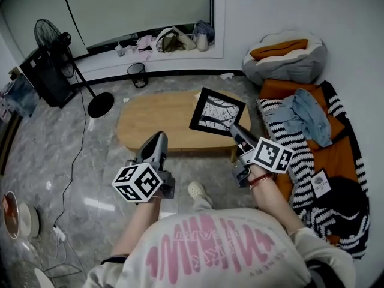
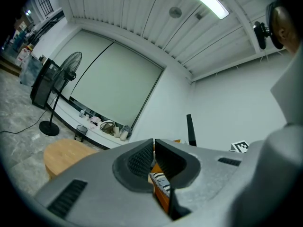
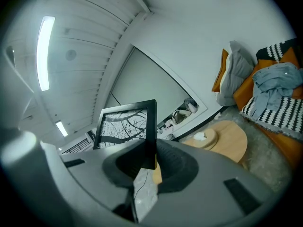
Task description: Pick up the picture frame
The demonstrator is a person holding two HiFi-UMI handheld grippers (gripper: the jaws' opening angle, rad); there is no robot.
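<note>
While we stood over the low wooden tabletop [image 1: 153, 116], the right hand-held gripper [image 1: 235, 131] had the picture frame [image 1: 217, 111] pinched by its near edge. In the right gripper view its jaws were closed on the black border, and the frame [image 3: 125, 124] rose above the right hand-held gripper [image 3: 150, 148], showing a black-and-white print of bare branches. From the head view the frame sat tilted over the right end of the tabletop, its print facing up toward us. We could not tell there whether its far corner was clear of the wood.

Our left hand-held gripper [image 1: 159, 138] hovered beside the near edge of the tabletop, well apart from the frame. In its own view the left hand-held gripper [image 2: 154, 145] had its jaws drawn together to a thin slit, with nothing between them.

To our right lay a striped blanket [image 1: 300, 149] with a denim garment [image 1: 306, 116] on it. A standing fan [image 1: 48, 35] and a wastebasket [image 1: 137, 74] stood beyond the tabletop.
</note>
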